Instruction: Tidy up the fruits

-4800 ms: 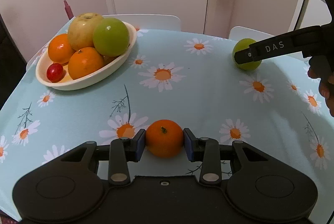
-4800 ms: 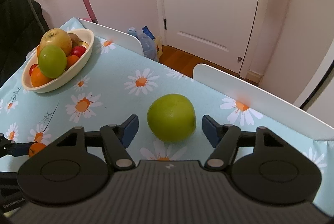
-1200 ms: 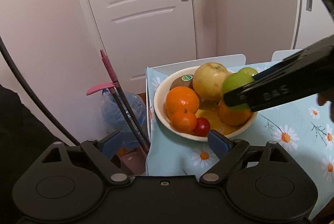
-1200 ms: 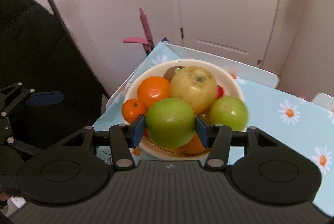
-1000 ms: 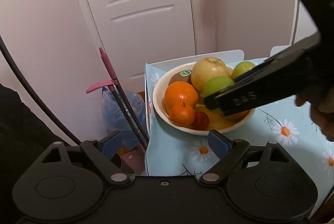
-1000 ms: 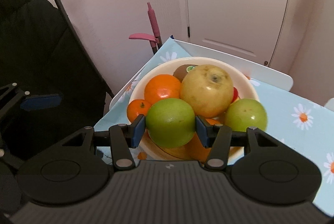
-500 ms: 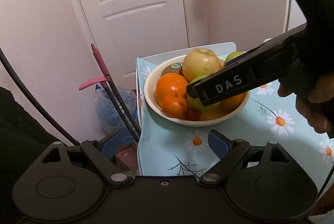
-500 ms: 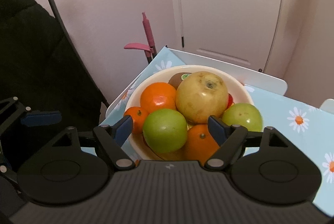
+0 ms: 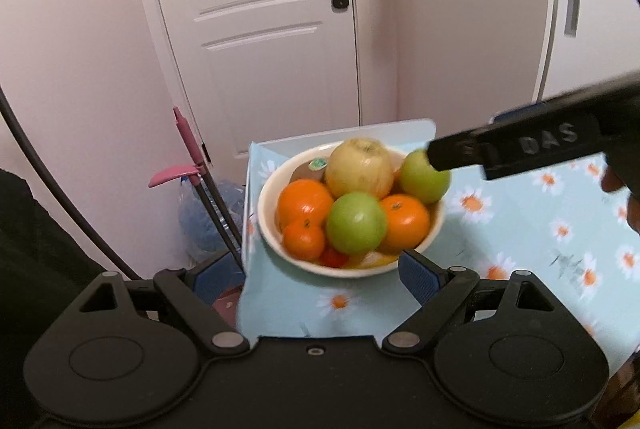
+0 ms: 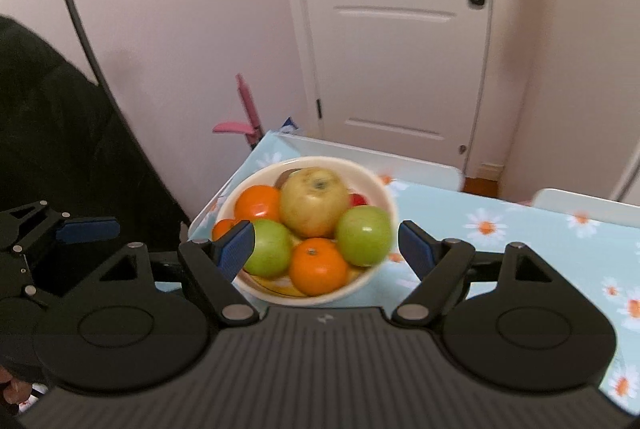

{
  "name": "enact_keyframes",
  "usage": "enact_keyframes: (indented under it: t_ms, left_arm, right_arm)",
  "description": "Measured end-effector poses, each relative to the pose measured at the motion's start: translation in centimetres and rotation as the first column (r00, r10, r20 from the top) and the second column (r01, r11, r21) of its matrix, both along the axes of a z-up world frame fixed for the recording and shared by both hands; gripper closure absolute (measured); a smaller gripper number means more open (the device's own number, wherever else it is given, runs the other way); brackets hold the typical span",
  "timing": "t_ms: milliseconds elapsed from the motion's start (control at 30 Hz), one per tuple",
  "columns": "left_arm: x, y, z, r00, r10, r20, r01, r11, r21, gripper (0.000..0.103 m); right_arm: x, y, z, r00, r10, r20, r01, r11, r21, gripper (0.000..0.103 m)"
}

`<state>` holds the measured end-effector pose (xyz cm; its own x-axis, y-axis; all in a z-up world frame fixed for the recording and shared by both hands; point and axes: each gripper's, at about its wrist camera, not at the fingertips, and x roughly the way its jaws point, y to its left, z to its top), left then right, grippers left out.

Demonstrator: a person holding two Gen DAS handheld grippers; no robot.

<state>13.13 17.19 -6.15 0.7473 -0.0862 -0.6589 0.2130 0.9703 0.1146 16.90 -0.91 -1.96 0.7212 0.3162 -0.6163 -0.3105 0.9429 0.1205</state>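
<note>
now both grippers (image 9: 316, 271) (image 10: 326, 243) hover above the fruit bowl (image 10: 372, 275), jaws spread.

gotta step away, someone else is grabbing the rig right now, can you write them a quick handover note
Left gripper: open, holding nothing, in front of the bowl.
Right gripper: open, holding nothing, above the bowl's near rim.
Fruit: both green apples, the oranges, the small orange and the yellow apple sit in the bowl.
Done: no loose fruit visible on the tablecloth.
Left: nothing visible; check off-camera areas.
</note>
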Motion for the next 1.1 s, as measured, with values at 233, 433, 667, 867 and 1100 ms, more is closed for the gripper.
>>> enact_keyframes:
  t_ms: [233, 433, 667, 867, 1100]
  left_arm:
    - [-1.7, -2.9, 3.7, 0.996, 0.083, 0.034, -0.08, 0.994, -0.068, 0.011]
    - [-3.8, -5.0, 4.9, 0.989, 0.14, 0.039, -0.136, 0.986, -0.097, 0.008]
    - [-5.9, -6.7, 6.0, 0.985, 0.162, 0.061, -0.157, 0.984, -0.086, 0.0]
    - [-7.4, -8.0, 6.6, 0.983, 0.162, 0.087, -0.156, 0.985, -0.071, 0.0]
    - [-8.4, -8.3, 6.8, 0.982, 0.162, 0.1, -0.156, 0.986, -0.065, 0.0]
  right_arm:
    - [-4.1, -6.6, 3.6, 0.992, -0.124, 0.038, 0.125, 0.992, -0.023, 0.003]
    - [-7.8, -11.2, 4.7, 0.978, -0.204, 0.051, 0.206, 0.978, -0.028, 0.0]
    - [-10.7, -13.7, 4.0, 0.962, -0.272, 0.009, 0.272, 0.961, -0.051, 0.0]
    - [-12.2, -13.8, 3.1, 0.956, -0.294, -0.006, 0.293, 0.954, -0.065, 0.0]
    - [-13.0, -13.8, 3.1, 0.946, -0.324, -0.008, 0.322, 0.944, -0.067, 0.0]
